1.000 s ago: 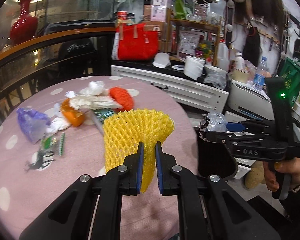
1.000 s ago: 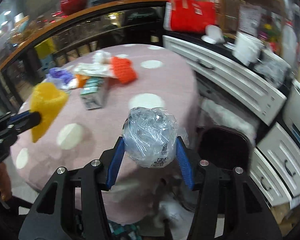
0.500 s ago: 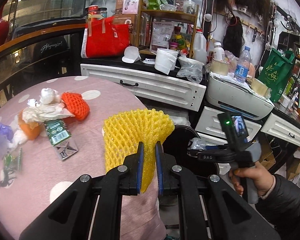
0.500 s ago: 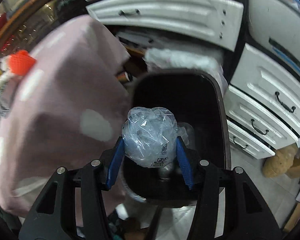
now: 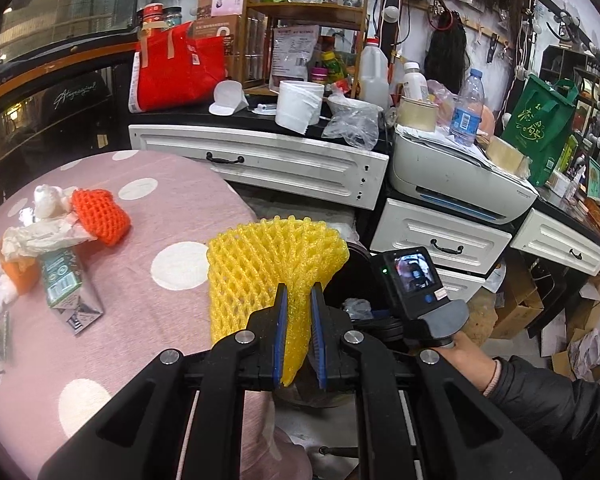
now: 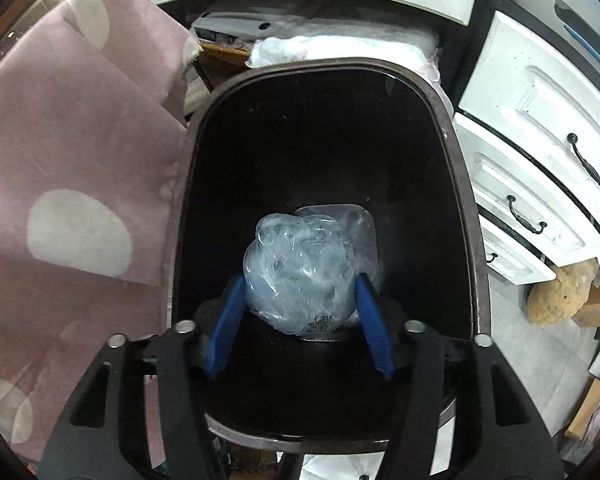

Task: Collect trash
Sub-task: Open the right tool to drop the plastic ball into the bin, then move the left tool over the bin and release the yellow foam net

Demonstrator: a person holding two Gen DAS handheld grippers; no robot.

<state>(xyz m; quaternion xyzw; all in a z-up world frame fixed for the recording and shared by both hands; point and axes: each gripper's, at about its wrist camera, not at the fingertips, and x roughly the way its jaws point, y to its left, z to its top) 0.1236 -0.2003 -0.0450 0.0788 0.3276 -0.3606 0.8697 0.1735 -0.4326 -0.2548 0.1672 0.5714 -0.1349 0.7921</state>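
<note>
- Trash: a crumpled clear plastic wad point(image 6: 300, 272) sits between the blue pads point(image 6: 224, 320) of the right tool point(image 6: 298, 316), over the mouth of a black bin point(image 6: 460, 184); the jaws are opening, and a gap shows between the left pad and the wad.
- The left tool point(image 5: 298, 336) is pressed together on the lower tip of a yellow foam net point(image 5: 268, 264), pinching it; the net fans upward past the tips, an open diamond mesh, soft and tubular.
- Bin: dark, smooth, a rounded rectangle with a brownish rim, directly below the right tool; a flat clear piece lies just behind the wad, inside it.
- Left of the right tool hangs a pink cloth point(image 6: 60, 140) with pale dots, draped over the bench edge and just beside the bin rim.
- Right of it stand white drawers point(image 6: 540, 168) with dark handles; behind the bin lies white crumpled plastic point(image 6: 340, 46).
- On the bench point(image 5: 172, 216), left and ahead of the left tool: an orange foam net point(image 5: 100, 216), white crumpled wrappers point(image 5: 40, 236), a flattened green carton point(image 5: 66, 284), and a scrap of purple at the edge.
- To the right of the left tool, a hand point(image 5: 466, 356) in a dark sleeve holds the right tool's handle, its small screen lit.
- Beyond: a cluttered counter with a red bag point(image 5: 176, 72), a white printer point(image 5: 452, 176) and bottles.
</note>
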